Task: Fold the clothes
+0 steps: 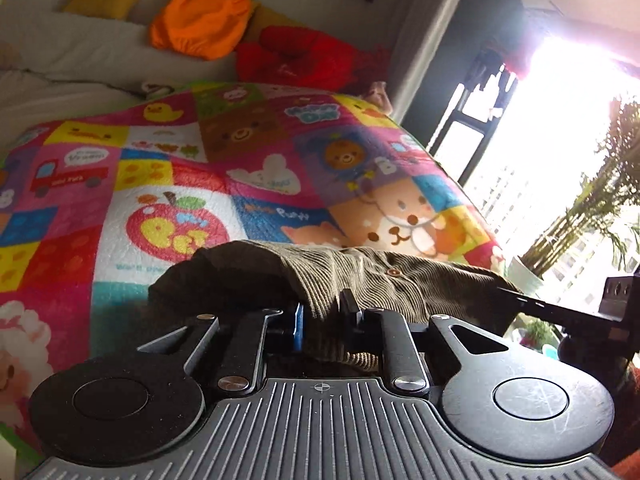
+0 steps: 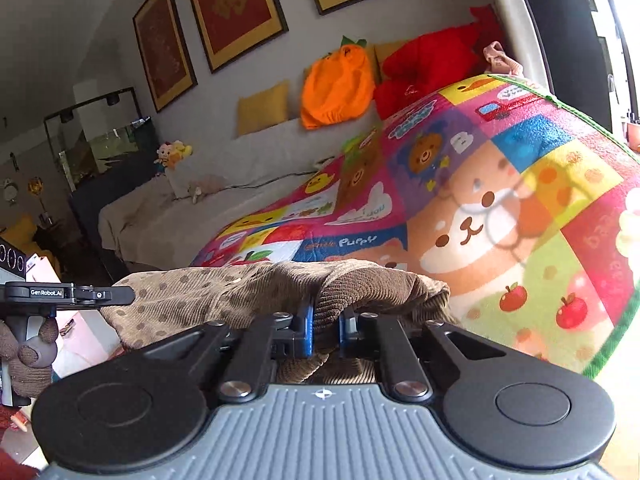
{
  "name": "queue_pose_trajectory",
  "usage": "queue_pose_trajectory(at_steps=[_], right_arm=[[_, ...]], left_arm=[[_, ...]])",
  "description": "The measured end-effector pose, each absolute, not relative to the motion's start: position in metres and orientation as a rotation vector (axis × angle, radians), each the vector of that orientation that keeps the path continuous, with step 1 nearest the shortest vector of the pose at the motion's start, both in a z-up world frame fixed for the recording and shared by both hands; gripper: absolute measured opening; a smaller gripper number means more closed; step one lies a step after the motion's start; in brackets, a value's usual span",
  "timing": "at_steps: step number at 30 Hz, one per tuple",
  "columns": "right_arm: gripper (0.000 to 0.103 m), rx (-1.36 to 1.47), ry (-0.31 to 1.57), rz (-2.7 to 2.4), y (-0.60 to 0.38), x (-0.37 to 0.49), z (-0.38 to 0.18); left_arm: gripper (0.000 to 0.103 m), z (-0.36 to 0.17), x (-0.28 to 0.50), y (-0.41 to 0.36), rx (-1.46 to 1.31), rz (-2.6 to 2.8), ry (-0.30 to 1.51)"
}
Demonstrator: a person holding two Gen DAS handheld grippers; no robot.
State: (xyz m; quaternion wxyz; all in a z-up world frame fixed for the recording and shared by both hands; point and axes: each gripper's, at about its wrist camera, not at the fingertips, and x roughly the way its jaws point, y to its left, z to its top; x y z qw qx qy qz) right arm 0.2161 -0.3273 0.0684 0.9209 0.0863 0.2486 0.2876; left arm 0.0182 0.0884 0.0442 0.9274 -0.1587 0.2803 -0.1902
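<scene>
Left wrist view: a bright patchwork play mat [image 1: 248, 168] covers the work surface, running far toward a pale sofa [image 1: 80, 52] stacked with an orange cushion [image 1: 200, 24] and a red cushion [image 1: 296, 56]. Likely the mat serves as the folding surface, cleared in the middle.

Brown corduroy garment [image 1: 360, 276] lies at the near edge of the mat, bunched, one button visible on it. It hangs between the two tools, so the grip points look chosen at opposite ends of one edge, probably to lift and spread it.

Left gripper [image 1: 322, 312]: jaws closed on a pinch of the corduroy; cloth runs between the blue pads and bulges out beyond them toward the mat. The right gripper's body enters at the right margin.

Right wrist view: right gripper [image 2: 325, 326] likewise clamped on a fold of the garment [image 2: 224, 292], cloth directly between the pads, the rest draped leftward. A gloved hand [image 2: 32, 356] shows at far left, holding the other tool.

Judgement: grasp step done; lifting and spreading comes next.
</scene>
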Motion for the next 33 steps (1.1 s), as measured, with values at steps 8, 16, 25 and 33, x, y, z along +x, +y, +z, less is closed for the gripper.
queue_pose_trajectory(at_steps=[8, 16, 25, 33], right_arm=[[0.015, 0.198, 0.682, 0.483, -0.341, 0.203, 0.01], [0.053, 0.165, 0.577, 0.452, -0.357, 0.2, 0.041], [0.056, 0.044, 0.544, 0.586, -0.278, 0.274, 0.054], [0.059, -0.002, 0.658, 0.578, -0.279, 0.277, 0.011]], left_arm=[[0.024, -0.007, 0.004, 0.087, -0.272, -0.339, 0.744], [0.058, 0.047, 0.007, 0.089, -0.259, -0.45, 0.561], [0.071, 0.007, 0.105, 0.007, -0.249, -0.559, 0.698], [0.082, 0.0, 0.084, 0.04, -0.275, -0.519, 0.727]])
